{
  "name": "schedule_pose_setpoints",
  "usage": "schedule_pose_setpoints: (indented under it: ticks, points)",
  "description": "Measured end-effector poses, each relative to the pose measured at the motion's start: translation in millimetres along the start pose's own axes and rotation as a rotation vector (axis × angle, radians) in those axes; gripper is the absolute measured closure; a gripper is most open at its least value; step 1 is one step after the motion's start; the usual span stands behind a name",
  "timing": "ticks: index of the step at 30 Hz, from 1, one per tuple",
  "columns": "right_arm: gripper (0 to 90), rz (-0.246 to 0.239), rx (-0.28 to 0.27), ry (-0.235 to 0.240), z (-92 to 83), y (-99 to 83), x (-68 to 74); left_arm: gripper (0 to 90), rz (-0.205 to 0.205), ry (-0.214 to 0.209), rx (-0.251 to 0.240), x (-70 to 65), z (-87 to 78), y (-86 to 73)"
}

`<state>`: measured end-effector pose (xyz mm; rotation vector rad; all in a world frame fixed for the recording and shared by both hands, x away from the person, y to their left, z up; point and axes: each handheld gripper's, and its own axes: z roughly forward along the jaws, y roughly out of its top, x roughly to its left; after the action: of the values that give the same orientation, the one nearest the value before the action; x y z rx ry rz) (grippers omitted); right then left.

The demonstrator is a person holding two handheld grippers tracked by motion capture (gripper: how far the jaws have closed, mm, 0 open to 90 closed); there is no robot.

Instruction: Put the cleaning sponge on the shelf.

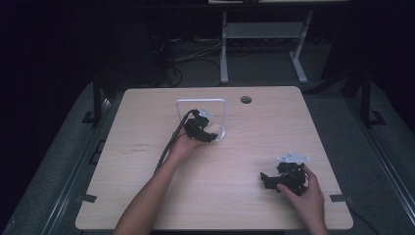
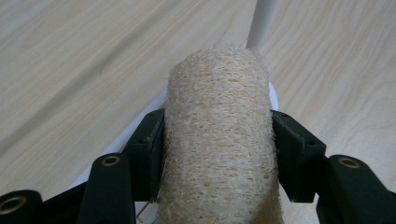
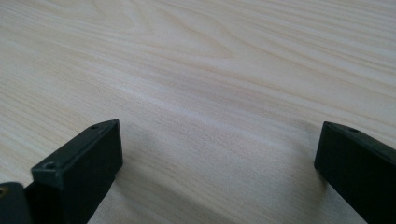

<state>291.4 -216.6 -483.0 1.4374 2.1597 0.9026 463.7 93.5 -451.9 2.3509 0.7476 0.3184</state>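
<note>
A pale, fibrous loofah roll (image 2: 219,140) sits between the two black pads of my left gripper (image 2: 217,128), which press on its sides. In the high view this gripper (image 1: 201,128) is at the middle of the wooden table (image 1: 244,205), with the loofah (image 1: 214,129) just over the base of a white wire frame (image 1: 200,101). The frame's white post (image 2: 261,23) rises right behind the roll, and its white base (image 2: 116,144) lies beneath. My right gripper (image 1: 268,180) rests near the front right of the table, its jaws wide apart over bare wood (image 3: 219,154).
A round cable hole (image 1: 246,100) lies at the table's far edge. The left gripper's black cable (image 1: 169,144) trails along the forearm. Behind the table stands a white desk frame (image 1: 224,49) on a dark floor.
</note>
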Motion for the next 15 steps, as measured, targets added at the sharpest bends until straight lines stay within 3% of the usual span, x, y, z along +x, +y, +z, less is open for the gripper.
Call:
schedule_pose_setpoints:
  ticks: [10, 15]
  points:
    - [0.5, 0.0, 0.0, 0.0, 0.0, 0.0, 0.0, 40.7, -0.004, 0.002, -0.002, 1.7, 2.9, -1.8]
    - [0.5, 0.0, 0.0, 0.0, 0.0, 0.0, 0.0, 31.7, -0.03, 0.014, -0.021, 3.4, -3.0, -1.7]
